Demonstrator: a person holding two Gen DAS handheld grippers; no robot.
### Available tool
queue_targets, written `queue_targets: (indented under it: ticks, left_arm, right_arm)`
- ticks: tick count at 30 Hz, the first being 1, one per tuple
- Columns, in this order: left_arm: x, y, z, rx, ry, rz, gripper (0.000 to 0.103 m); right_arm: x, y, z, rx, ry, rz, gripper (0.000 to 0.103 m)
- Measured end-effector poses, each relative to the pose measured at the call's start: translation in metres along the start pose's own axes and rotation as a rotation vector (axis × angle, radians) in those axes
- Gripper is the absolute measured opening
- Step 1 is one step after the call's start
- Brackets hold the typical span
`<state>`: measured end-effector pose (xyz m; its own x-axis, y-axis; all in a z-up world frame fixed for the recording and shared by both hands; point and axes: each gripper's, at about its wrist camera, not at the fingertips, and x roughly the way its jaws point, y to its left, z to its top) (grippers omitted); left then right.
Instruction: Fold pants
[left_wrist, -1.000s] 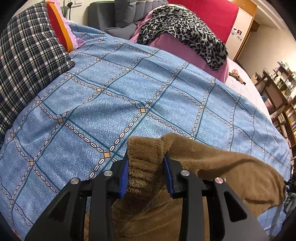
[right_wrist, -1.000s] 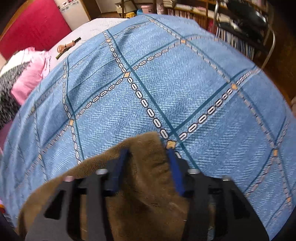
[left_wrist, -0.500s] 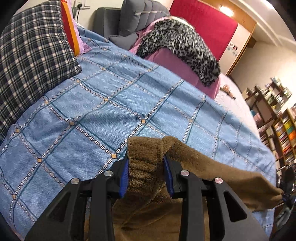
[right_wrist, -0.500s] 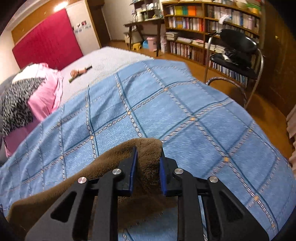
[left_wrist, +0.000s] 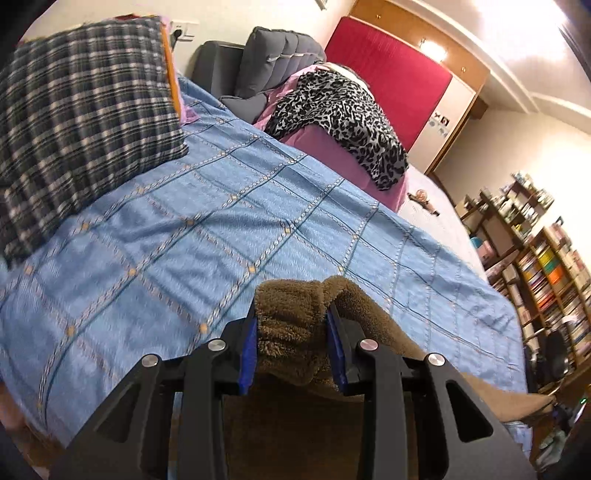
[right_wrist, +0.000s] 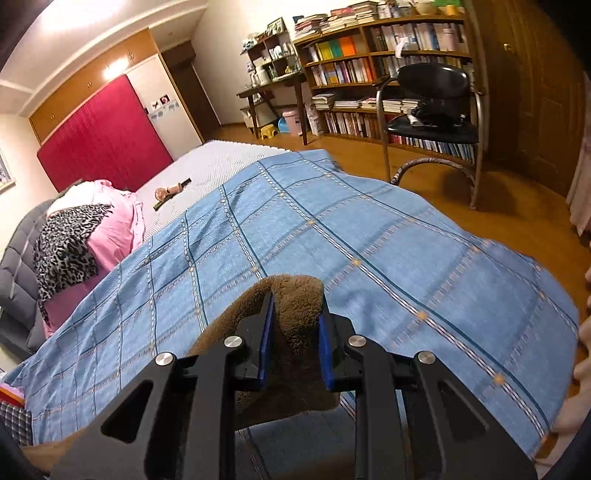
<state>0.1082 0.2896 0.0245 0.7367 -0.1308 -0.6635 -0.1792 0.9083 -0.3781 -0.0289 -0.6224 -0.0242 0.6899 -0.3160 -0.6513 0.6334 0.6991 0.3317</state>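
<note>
The brown fleece pants (left_wrist: 291, 325) hang between my two grippers, lifted above the blue checked bedspread (left_wrist: 207, 229). My left gripper (left_wrist: 291, 332) is shut on a bunched end of the pants, cloth filling the gap between its blue pads. The fabric stretches away to the right toward the other gripper. My right gripper (right_wrist: 293, 325) is shut on the other end of the pants (right_wrist: 295, 306), which drape off to the lower left. The bedspread (right_wrist: 369, 240) lies below. Most of the pants hang hidden under the grippers.
A plaid pillow (left_wrist: 81, 122) lies at the left of the bed. A leopard-print cloth on pink bedding (left_wrist: 343, 114) sits at the head. A black chair (right_wrist: 432, 122), bookshelves (right_wrist: 388, 66) and wooden floor lie beyond the bed's right side.
Both grippers have risen and tilted up with the pants, lifting the cloth off the bedspread. The right gripper closed tighter on the fabric. More of the room now shows.
</note>
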Motion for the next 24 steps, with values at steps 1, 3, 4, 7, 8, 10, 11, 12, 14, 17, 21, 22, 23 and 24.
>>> queue_targets:
  ticks: [1,3,4,7,8,10,11,12,14,17,21,22,23,24]
  left_arm:
    - [-0.007,0.003,-0.004,-0.009,0.000,-0.010,0.032]
    - [-0.027,0.010,-0.014,-0.023,-0.006,-0.029,0.032]
    - [-0.035,0.013,-0.018,-0.025,-0.010,-0.033,0.032]
    - [-0.056,0.021,-0.033,-0.018,-0.024,-0.028,0.032]
    - [-0.062,0.026,-0.041,-0.019,-0.023,-0.020,0.032]
    - [-0.067,0.035,-0.051,-0.030,-0.008,-0.007,0.032]
    - [-0.068,0.041,-0.057,-0.041,0.005,0.001,0.032]
    - [-0.069,0.046,-0.062,-0.049,0.012,0.007,0.032]
    - [-0.069,0.054,-0.070,-0.054,0.024,0.015,0.032]
    - [-0.068,0.061,-0.087,-0.035,0.040,0.027,0.035]
    - [-0.060,0.073,-0.109,-0.004,0.072,0.119,0.047]
    - [-0.059,0.079,-0.112,-0.014,0.074,0.142,0.048]
    - [-0.059,0.084,-0.113,-0.028,0.075,0.152,0.050]
    - [-0.061,0.087,-0.112,-0.043,0.071,0.159,0.050]
  right_arm:
    - [-0.014,-0.009,-0.011,0.002,-0.011,-0.001,0.021]
    - [-0.034,-0.024,-0.026,0.009,-0.029,0.000,0.021]
    - [-0.047,-0.034,-0.037,0.016,-0.037,-0.004,0.021]
    - [-0.074,-0.057,-0.063,0.031,-0.060,-0.012,0.021]
    - [-0.080,-0.063,-0.070,0.033,-0.068,-0.007,0.021]
    - [-0.095,-0.077,-0.087,0.028,-0.087,-0.002,0.021]
    - [-0.099,-0.081,-0.093,0.024,-0.090,-0.002,0.021]
    - [-0.103,-0.085,-0.101,0.016,-0.091,-0.004,0.021]
    - [-0.110,-0.092,-0.116,-0.004,-0.087,-0.016,0.021]
    - [-0.113,-0.108,-0.136,0.013,-0.060,-0.014,0.022]
    - [-0.115,-0.122,-0.159,0.015,-0.032,-0.023,0.027]
    - [-0.116,-0.125,-0.162,0.019,-0.028,-0.026,0.030]
    - [-0.116,-0.129,-0.165,0.028,-0.023,-0.025,0.032]
    - [-0.119,-0.133,-0.167,0.046,-0.022,-0.023,0.037]
